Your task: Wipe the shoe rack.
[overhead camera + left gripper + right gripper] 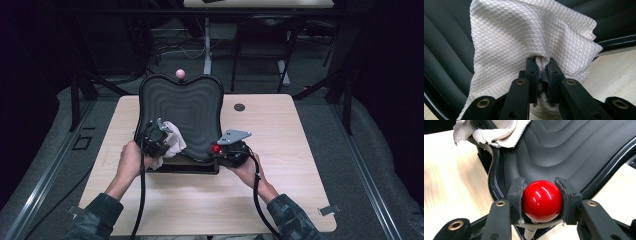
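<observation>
Fingers [532, 75] of the left gripper [541, 75] are clenched on a fold of white quilted cloth [524, 37]; in the left gripper view we see the fabric bunched between the two pads. Fingers [516, 195] of the right gripper [542, 200] grasp a red ball knob [542, 200], one pad on each side of it.

We take the black ribbed panel [192, 107] as the landmark. The cloth lies against the panel's lower left area, draped over the ribs beside the left gripper [156, 137]. The red knob [216, 148] sits at the panel's lower right corner, where the right gripper [231, 150] holds it. A pink ball knob [180, 74] stands at the panel's top edge. The panel rests tilted on a light wooden table [280, 130], its base near the person's hands [131, 160].
</observation>
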Tool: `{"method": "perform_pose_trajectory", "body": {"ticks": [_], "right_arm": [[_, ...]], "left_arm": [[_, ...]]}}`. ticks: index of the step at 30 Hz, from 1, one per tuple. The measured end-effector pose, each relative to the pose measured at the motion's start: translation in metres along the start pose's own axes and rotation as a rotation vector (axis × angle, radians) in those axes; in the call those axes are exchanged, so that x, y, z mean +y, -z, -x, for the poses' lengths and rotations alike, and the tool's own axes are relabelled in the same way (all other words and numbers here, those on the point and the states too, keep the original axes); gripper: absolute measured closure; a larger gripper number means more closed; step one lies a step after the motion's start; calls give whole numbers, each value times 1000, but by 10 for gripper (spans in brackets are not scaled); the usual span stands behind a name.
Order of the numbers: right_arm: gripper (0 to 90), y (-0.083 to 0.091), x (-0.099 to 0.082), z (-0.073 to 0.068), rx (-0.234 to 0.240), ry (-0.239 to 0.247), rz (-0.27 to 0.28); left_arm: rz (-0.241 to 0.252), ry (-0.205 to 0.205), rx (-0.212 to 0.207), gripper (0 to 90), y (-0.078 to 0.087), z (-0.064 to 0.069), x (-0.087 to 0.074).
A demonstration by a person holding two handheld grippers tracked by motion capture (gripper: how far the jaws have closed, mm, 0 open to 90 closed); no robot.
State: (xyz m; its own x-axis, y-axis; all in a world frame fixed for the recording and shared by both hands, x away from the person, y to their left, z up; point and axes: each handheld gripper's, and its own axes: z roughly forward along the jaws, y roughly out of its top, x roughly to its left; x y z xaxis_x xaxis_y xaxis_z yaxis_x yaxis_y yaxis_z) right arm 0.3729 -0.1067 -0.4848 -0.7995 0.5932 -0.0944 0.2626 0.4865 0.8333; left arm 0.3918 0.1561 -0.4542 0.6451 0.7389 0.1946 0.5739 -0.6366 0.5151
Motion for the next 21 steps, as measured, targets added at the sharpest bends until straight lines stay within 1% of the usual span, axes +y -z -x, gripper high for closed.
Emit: {"method": "perform_pose_trajectory", "body": {"ticks": [4, 8, 11, 12, 14, 17, 21], "right_arm": [[599, -1, 0, 1, 4, 8, 0], [599, -1, 0, 1, 4, 10, 0], [599, -2, 0, 0, 6, 8, 9], [599, -2, 0, 0, 6, 8, 10], [599, -2, 0, 0, 5, 7, 10], [599, -2, 0, 0, 5, 6, 10], [598, -2, 0, 0, 6, 8, 10]], "left_arm": [[-1, 4, -2, 826, 0, 0, 1], [12, 8, -13, 824, -1, -1, 7], [18, 1, -13, 823, -3, -1, 16], [22, 4, -13, 823, -3, -1, 19], [27, 0, -1, 822, -5, -2, 26], [36, 6, -2, 821, -6, -6, 34], [44, 12, 17, 820, -7, -11, 44]]}}
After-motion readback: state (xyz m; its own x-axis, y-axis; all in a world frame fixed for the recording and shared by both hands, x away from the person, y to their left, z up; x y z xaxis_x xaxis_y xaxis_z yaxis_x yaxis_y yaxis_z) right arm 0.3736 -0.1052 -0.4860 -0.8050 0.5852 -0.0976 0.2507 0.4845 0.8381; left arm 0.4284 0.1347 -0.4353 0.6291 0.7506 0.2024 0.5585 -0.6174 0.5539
